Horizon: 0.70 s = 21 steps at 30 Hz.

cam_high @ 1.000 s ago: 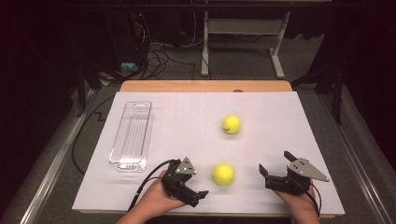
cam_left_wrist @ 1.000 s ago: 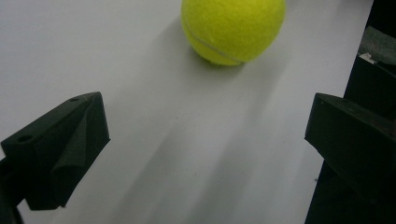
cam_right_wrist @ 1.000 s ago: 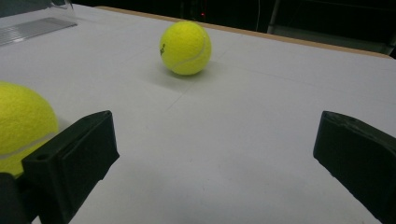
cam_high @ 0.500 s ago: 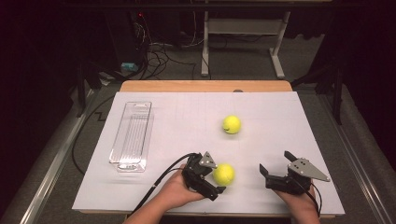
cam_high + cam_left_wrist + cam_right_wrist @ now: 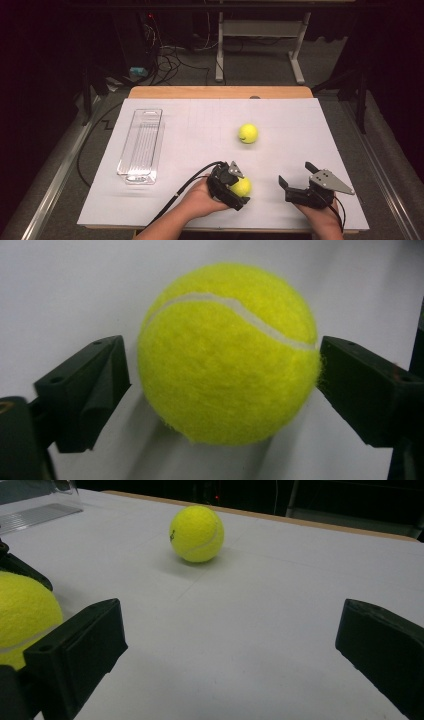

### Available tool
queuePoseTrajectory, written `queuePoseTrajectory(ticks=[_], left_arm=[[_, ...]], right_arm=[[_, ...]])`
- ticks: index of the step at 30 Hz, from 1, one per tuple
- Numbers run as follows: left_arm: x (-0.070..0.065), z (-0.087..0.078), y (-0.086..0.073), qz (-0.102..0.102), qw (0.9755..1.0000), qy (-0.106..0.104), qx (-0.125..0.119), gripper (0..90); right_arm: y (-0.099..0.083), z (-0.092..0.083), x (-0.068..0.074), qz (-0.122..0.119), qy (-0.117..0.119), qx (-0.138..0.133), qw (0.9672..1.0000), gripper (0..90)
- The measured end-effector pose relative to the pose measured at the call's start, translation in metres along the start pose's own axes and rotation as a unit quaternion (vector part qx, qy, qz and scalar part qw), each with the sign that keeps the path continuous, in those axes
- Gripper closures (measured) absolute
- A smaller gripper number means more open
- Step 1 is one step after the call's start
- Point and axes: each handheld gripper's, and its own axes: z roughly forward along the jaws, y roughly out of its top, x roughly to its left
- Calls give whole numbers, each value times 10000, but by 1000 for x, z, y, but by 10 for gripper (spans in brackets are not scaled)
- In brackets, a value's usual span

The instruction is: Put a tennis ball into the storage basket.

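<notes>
At six o'clock on the white bench, the left tongs straddled the near tennis ball, their jaws having just been closing with the ball between them. From the left gripper view, the right-hand pad looked to be touching the felt of that ball, while a thin gap showed at the left-hand pad, so the grip was not yet made.

To do this well, the ball should probably sit centred between the pads, squeezed across its widest part and low enough that it cannot squirt forward; closing slowly would keep it from rolling.

The right tongs rested open and empty at five o'clock. A second ball lay well apart toward one o'clock, and a clear tray at ten o'clock.

From above, the hand and gripper body hid much of the near ball, and both jaw bases were cut off.
</notes>
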Motion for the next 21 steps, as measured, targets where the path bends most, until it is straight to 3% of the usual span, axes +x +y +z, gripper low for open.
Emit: queuePoseTrajectory(ticks=[3, 8, 14, 21], left_arm=[[0, -1, 0, 63, 10000, -28, -46, 256], [0, -5, -1, 66, 10000, -25, -31, 268], [3, -23, -3, 54, 10000, 65, -38, 269], [16, -45, -14, -177, 9995, 212, 152, 268]], right_arm=[[0, 0, 0, 5, 5, 2, 10000, 0], [0, 0, 0, 5, 15, 2, 10000, 0], [0, 0, 0, -43, 23, -8, 10000, 0], [2, 2, 1, 30, 141, -49, 9999, 0]])
